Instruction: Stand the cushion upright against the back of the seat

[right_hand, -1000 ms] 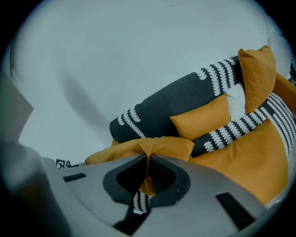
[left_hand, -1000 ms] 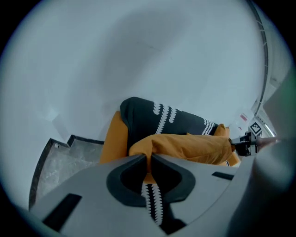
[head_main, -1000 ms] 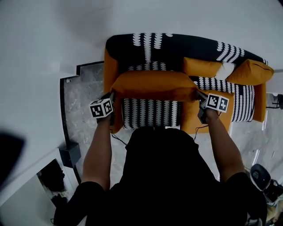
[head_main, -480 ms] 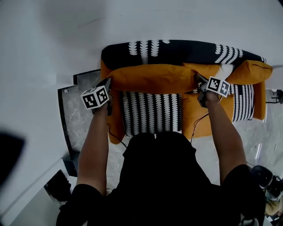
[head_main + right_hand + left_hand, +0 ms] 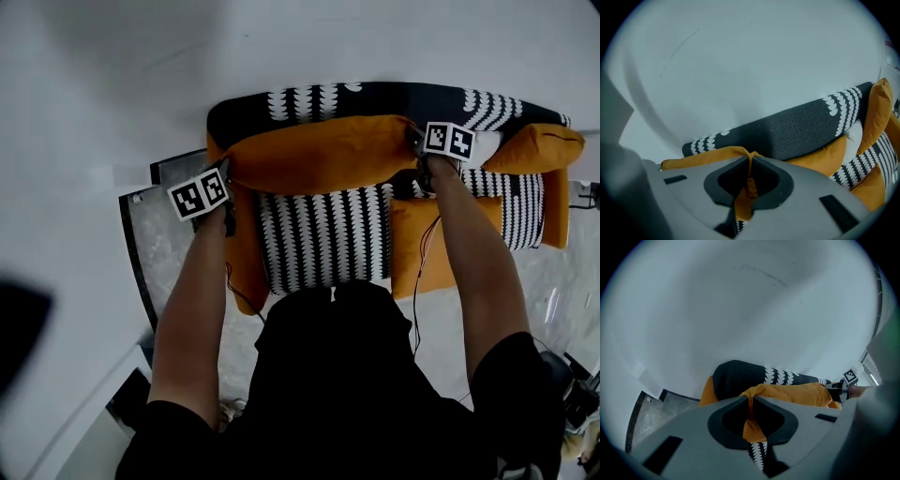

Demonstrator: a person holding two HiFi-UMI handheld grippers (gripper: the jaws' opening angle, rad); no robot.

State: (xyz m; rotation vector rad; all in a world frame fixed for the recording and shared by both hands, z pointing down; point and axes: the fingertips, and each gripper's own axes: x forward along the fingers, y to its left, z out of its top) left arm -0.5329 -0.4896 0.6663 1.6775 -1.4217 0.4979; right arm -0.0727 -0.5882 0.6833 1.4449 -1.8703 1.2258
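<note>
Head view shows the cushion [image 5: 319, 155] held lengthwise along the backrest [image 5: 375, 98], above the striped seat [image 5: 323, 234]. The left gripper [image 5: 227, 171] and right gripper [image 5: 414, 142] each clamp a corner of its orange cover. The carry looks nearly done. Next, the cushion needs setting on its long edge, leaning back, before release. Only the gripper views show the pinched fabric. The head view alone shows how the cushion lines up with the seat.
</note>
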